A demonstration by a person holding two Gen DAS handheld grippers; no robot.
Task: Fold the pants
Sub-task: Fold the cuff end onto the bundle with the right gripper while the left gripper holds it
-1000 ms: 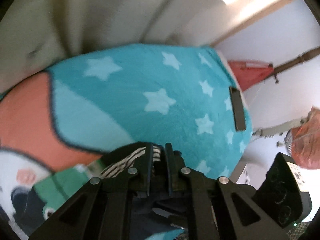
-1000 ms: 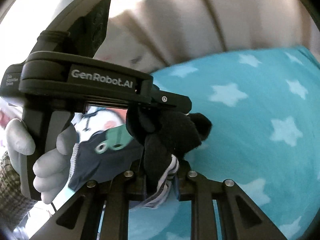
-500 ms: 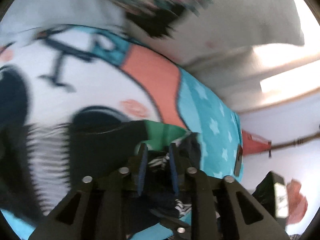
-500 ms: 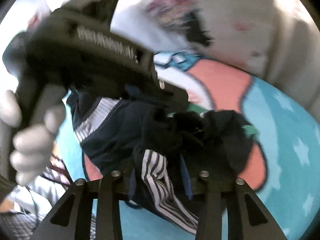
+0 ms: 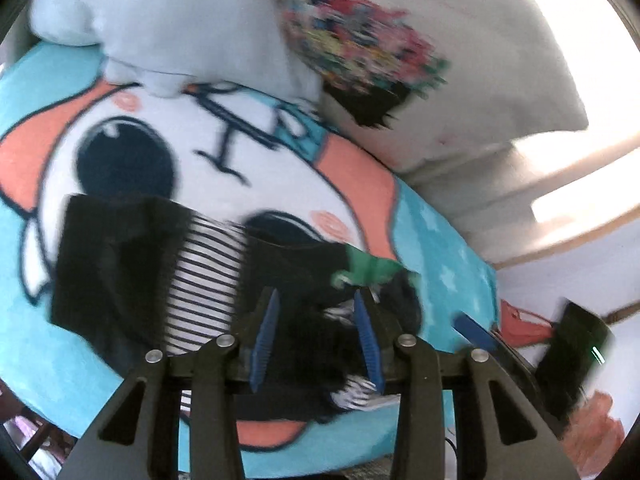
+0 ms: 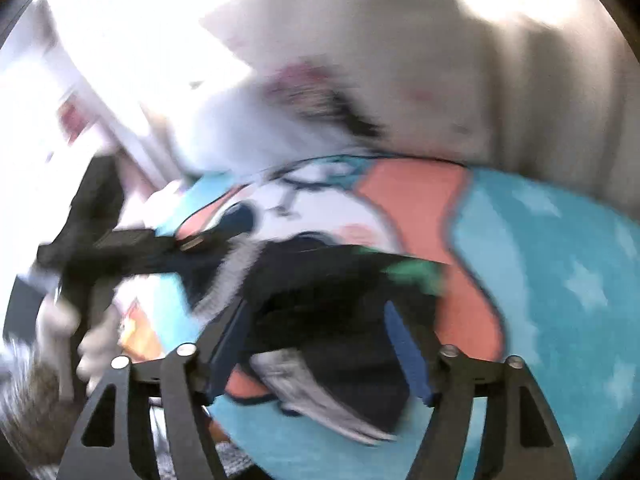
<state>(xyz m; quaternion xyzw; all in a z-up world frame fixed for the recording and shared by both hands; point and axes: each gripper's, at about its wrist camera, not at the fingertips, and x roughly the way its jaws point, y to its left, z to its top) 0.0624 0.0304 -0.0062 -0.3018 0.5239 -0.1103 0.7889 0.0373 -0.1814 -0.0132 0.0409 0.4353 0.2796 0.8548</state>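
Dark, soft pants (image 5: pixel 168 280) are lying limp on the blanket (image 5: pixel 440 240), so both the left gripper (image 5: pixel 316 332) and right gripper (image 6: pixel 324 344), fingers apart, are likely needing hem-edge grips.

One pair of pants (image 5: pixel 152 280), one blanket (image 5: pixel 440 240), two pillows (image 5: pixel 180 20).

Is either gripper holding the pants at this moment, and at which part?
Neither. The left gripper and the right gripper both stand open over the dark pants, which lie on the blanket.
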